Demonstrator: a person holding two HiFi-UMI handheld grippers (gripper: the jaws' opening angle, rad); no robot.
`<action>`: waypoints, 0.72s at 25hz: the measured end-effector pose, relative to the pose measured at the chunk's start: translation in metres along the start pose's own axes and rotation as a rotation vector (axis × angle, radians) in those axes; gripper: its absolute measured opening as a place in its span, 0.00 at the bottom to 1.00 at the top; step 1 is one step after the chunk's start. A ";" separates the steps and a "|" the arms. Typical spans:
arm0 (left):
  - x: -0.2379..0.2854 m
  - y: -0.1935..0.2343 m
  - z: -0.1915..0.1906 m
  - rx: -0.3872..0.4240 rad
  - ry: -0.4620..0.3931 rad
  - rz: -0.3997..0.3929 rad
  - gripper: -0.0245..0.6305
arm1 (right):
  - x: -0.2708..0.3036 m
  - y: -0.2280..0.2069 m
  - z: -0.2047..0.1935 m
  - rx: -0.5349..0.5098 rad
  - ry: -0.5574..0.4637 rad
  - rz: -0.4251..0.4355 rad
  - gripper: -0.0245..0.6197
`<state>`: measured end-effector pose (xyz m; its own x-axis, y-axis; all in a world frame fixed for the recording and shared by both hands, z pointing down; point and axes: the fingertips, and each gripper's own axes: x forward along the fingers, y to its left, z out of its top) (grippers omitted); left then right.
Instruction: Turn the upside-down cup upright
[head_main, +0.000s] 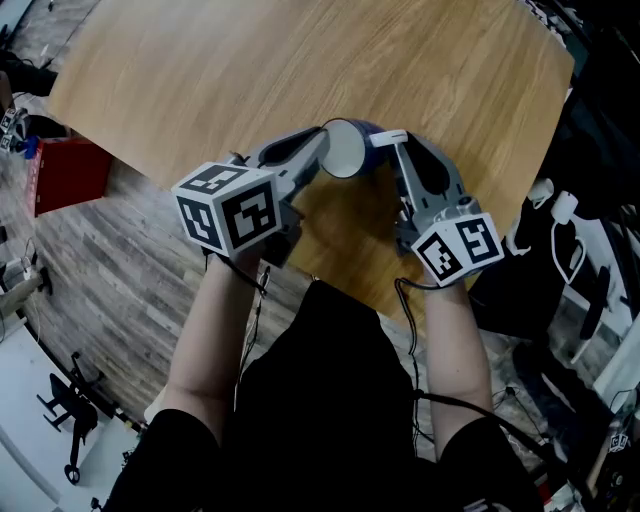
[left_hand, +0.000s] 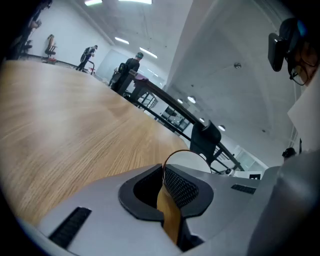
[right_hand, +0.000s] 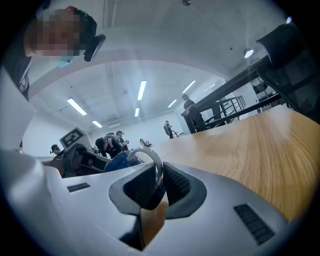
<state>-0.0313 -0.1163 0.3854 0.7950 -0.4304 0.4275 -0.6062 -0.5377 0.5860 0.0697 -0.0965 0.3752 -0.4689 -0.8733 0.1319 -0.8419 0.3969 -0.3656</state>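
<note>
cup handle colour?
White handle on a blue cup; best seen in the right gripper view.

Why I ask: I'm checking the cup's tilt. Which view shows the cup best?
The head view: the cup shows its round white face and blue body above the table. The left gripper view shows only its rim between the jaws; the right gripper view only its handle, clamped.

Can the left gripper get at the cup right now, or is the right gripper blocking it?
Looks like yes: the left gripper is shut on the rim of the cup, while the right gripper pinches its handle from the opposite side, out of the way.
</note>
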 end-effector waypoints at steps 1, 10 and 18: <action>-0.001 0.000 0.002 0.014 -0.005 0.015 0.08 | 0.001 -0.001 -0.002 0.005 0.013 -0.009 0.10; -0.002 -0.002 0.006 0.027 0.016 0.097 0.08 | 0.003 -0.010 -0.013 -0.030 0.130 -0.117 0.10; 0.010 -0.013 0.012 -0.024 0.049 0.077 0.09 | 0.000 -0.021 -0.020 -0.066 0.233 -0.200 0.10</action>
<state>-0.0155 -0.1220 0.3742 0.7466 -0.4331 0.5050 -0.6653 -0.4864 0.5663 0.0824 -0.0993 0.4016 -0.3348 -0.8505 0.4057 -0.9355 0.2483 -0.2515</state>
